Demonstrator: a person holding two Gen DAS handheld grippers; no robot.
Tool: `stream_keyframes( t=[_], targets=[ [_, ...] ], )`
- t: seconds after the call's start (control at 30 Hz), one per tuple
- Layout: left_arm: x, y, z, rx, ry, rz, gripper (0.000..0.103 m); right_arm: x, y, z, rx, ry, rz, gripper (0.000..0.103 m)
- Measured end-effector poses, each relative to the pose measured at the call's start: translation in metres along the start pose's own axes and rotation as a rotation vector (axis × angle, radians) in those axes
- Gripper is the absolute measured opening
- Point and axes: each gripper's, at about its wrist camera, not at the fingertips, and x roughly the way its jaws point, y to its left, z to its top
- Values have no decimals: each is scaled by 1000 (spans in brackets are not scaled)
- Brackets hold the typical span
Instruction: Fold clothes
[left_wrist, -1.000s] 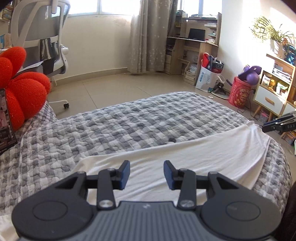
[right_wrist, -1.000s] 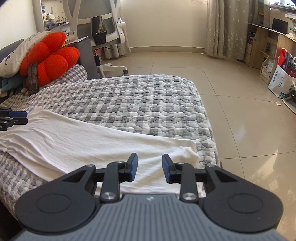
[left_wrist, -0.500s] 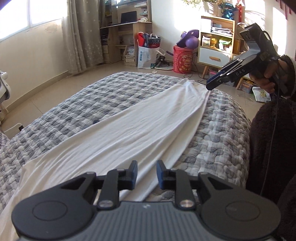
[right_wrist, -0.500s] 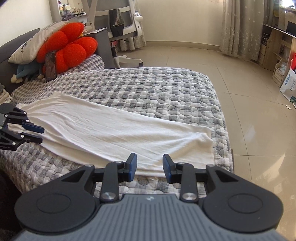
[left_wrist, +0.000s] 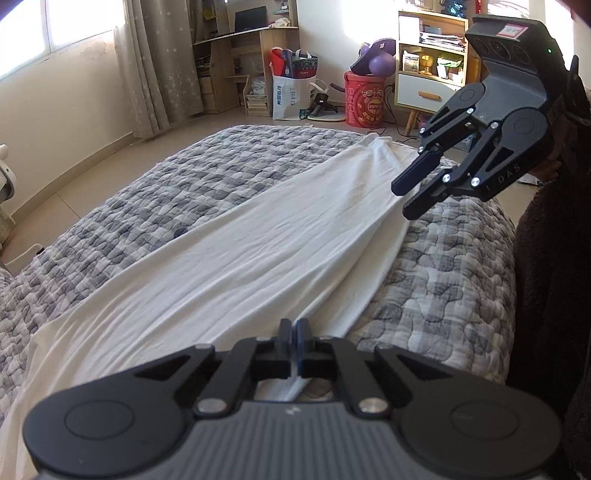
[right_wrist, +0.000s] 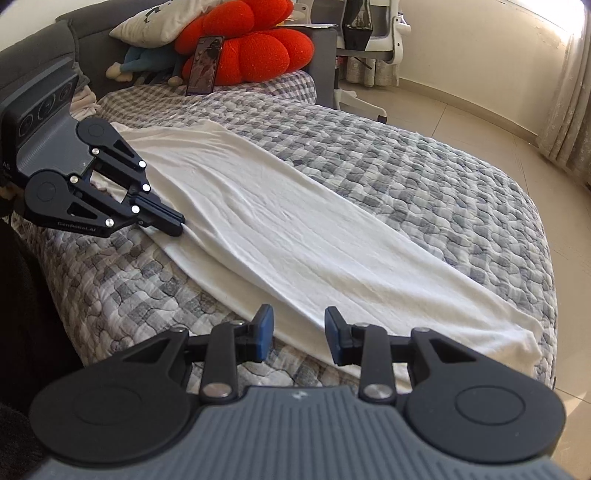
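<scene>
A long white garment (left_wrist: 258, 251) lies flat in a band along the near side of a grey checked quilt (left_wrist: 221, 173). My left gripper (left_wrist: 294, 332) is shut on the garment's near edge, the cloth pinched between its blue pads. From the right wrist view the same garment (right_wrist: 295, 229) runs diagonally, and the left gripper (right_wrist: 175, 223) shows shut at its near-left edge. My right gripper (right_wrist: 297, 328) is open just above the garment's near edge towards its right end, nothing between its fingers. It hangs open above the far end in the left wrist view (left_wrist: 410, 199).
Red flower cushion (right_wrist: 251, 48), a pillow and soft toys sit at the bed's head. An office chair (right_wrist: 369, 33) stands beyond. A red bin (left_wrist: 365, 99), paper bag (left_wrist: 291, 88), white cabinet (left_wrist: 432, 70) and desk stand past the bed's foot. A dark sleeve (left_wrist: 546, 295) is at right.
My left gripper has gone from open to shut on the garment's near edge. The right gripper has swung closer to the garment's other end and stays open.
</scene>
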Motion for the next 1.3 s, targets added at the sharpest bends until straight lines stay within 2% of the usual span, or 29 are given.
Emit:
stream_keyframes(
  t=[0.2,0.5,0.53,0.57,0.6,0.67,0.73,0.83,1.13,1.3],
  targets=[
    [-17,0,2,-5,-39,-8,0,4,9,3,-76,-1,-3,34],
    [-18,-3,0,4,-30,-9,0,7,13,1,-91,-15,-31,34],
    [-17,-3,1,5,-32,-8,0,8,15,1,-108,-17,-33,31],
    [-17,-3,2,6,-34,-6,0,9,17,2,-125,-19,-36,16],
    [-17,-4,2,9,-35,-4,0,10,19,2,-142,-21,-39,7],
    [-20,-4,2,14,-39,0,0,9,21,2,-166,-29,-55,0],
    [-23,-5,2,18,-44,-1,0,3,22,3,-185,-48,-75,0],
    [-27,-7,1,24,-44,-20,0,-6,20,3,-183,-62,-61,0],
    [-16,-14,-7,42,12,-60,0,9,31,-7,-231,36,-11,0],
    [-18,-14,-3,43,13,-82,0,6,29,-7,-201,44,-13,0]
  ],
)
